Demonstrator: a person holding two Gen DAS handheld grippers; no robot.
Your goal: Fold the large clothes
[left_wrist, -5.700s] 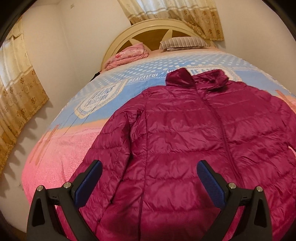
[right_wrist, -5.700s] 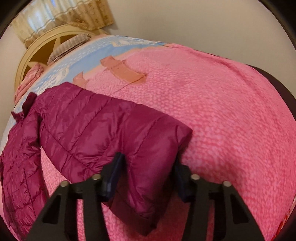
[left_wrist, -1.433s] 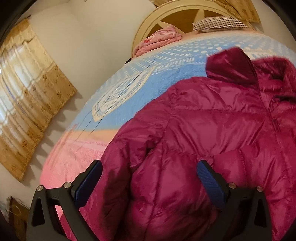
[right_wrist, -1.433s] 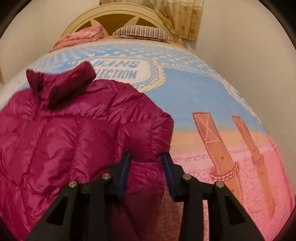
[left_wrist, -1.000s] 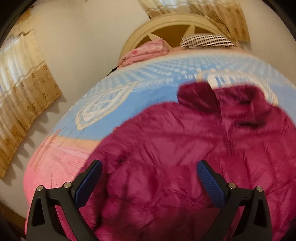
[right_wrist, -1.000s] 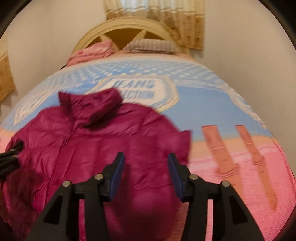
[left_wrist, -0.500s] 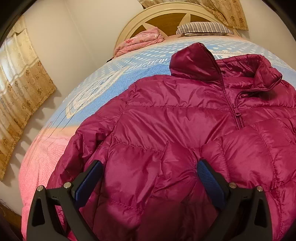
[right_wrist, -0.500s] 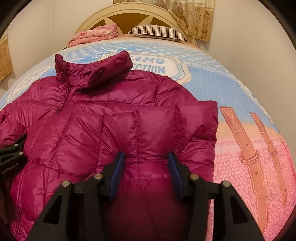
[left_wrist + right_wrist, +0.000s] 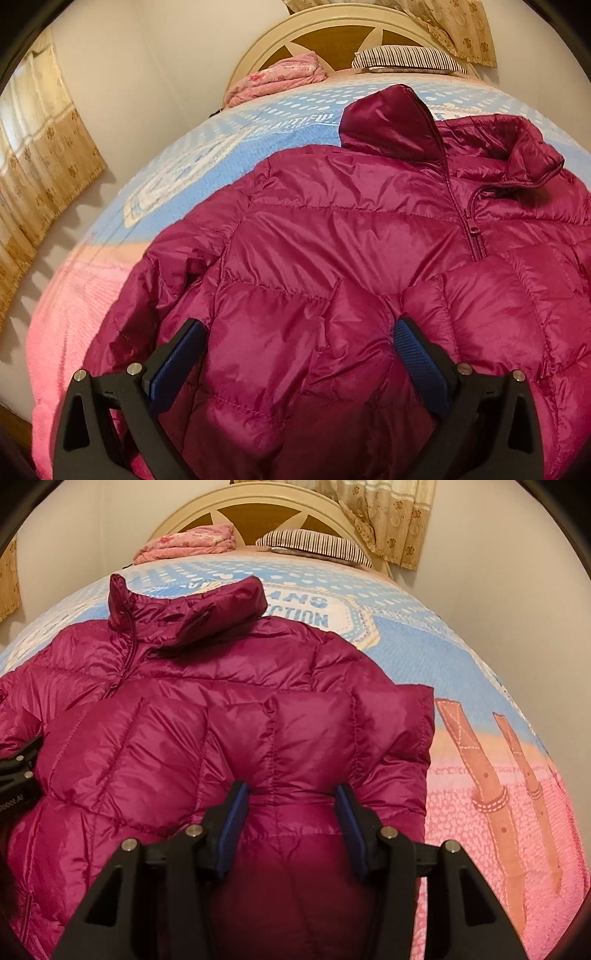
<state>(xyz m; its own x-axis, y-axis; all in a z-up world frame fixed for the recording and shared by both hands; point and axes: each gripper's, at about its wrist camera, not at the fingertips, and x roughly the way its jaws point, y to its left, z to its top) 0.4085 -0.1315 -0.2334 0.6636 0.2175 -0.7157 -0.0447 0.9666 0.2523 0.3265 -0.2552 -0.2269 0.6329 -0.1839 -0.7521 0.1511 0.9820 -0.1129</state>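
Colours and patterns on the bed

A glossy magenta quilted puffer jacket [image 9: 332,236] is laid on a printed bedspread [image 9: 443,672] that is sky blue with white dots and a white lettered badge at the top, then peach, then mottled pink, crossed by two brown stitched straps [image 9: 476,760]. A black-and-white striped pillow [image 9: 314,544] and a pink floral folded quilt [image 9: 280,77] are seen against a cream and tan headboard [image 9: 332,37]. Tan curtains [image 9: 40,162] are patterned with gold flowers.

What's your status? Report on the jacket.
Right gripper clamped on jacket, sleeve folded across chest. Left gripper open over it. Nothing blocking.
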